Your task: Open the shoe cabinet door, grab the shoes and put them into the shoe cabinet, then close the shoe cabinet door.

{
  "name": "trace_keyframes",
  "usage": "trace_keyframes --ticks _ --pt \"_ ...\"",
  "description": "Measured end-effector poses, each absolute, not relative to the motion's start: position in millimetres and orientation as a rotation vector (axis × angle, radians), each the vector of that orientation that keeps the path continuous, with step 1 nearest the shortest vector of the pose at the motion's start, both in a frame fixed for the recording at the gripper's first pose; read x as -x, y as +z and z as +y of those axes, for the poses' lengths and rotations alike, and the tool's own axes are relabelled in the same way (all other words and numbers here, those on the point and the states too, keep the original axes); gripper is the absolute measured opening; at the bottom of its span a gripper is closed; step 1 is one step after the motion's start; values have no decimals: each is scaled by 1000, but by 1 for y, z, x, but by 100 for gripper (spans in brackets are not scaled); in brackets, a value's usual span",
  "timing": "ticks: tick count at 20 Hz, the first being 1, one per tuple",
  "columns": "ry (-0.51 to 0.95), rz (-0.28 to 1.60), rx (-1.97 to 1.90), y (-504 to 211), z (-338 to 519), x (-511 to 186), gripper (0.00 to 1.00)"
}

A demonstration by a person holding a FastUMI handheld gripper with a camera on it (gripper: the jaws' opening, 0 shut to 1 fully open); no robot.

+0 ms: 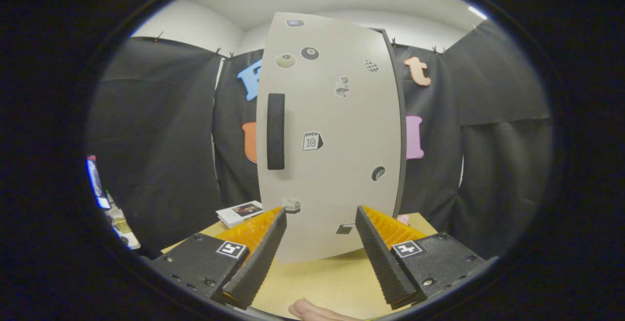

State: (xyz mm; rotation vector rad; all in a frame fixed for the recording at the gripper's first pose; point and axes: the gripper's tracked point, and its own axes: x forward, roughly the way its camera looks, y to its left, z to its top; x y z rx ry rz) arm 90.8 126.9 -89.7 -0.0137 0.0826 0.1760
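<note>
Gripper was level, aimed straight at the shoe cabinet door, fingers spread wide, nothing between them. Door stood shut on the counter at 12 o'clock just beyond the fingertips: pale grey, sticker-covered, black vertical handle at 11 o'clock. A booklet lay at 10 o'clock.

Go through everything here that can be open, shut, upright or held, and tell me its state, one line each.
Shoe cabinet door: shut, upright on the table, facing the gripper.
Door handle: vertical black bar, untouched.
Gripper: open, fingers spread apart, holding nothing, short of the door.
Booklet: lying flat on the table beside the cabinet.
Hand: resting low, just behind the fingers.
</note>
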Motion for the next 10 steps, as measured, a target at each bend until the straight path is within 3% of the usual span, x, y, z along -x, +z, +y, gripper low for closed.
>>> trace_keyframes --ticks 10 --pt "292 48 38 -84 153 -52 94"
